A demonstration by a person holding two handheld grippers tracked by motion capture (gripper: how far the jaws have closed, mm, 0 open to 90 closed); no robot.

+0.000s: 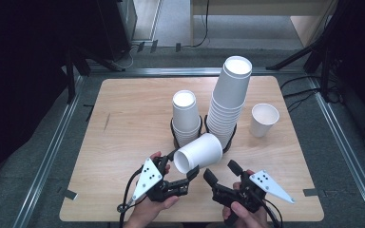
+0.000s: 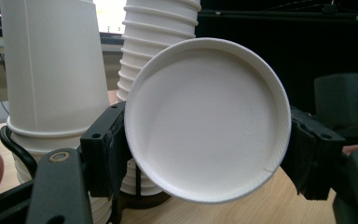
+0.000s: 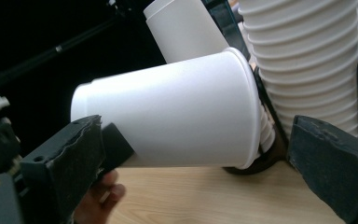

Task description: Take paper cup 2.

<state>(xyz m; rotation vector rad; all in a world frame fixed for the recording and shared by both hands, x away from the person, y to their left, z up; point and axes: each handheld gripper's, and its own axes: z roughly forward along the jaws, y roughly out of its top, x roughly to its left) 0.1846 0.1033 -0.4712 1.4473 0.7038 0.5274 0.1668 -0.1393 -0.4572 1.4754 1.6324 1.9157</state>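
A white paper cup (image 1: 199, 152) lies on its side above the near part of the table, and my left gripper (image 1: 179, 165) is shut on its narrow end. In the left gripper view the cup's round base (image 2: 207, 119) faces the camera, with a black jaw pressed against each side. My right gripper (image 1: 221, 170) is just to the right of the cup, near the table's front edge, and stands open with nothing held. In the right gripper view the cup (image 3: 177, 116) lies beyond the two wide-apart jaws, with its rim to the right.
Behind the held cup, two stacks of upturned white cups stand in black ring holders: a short stack (image 1: 185, 114) and a tall, leaning stack (image 1: 228, 95). A single upright cup (image 1: 264, 119) stands at the right. The wooden table (image 1: 123, 118) has bare room at the left.
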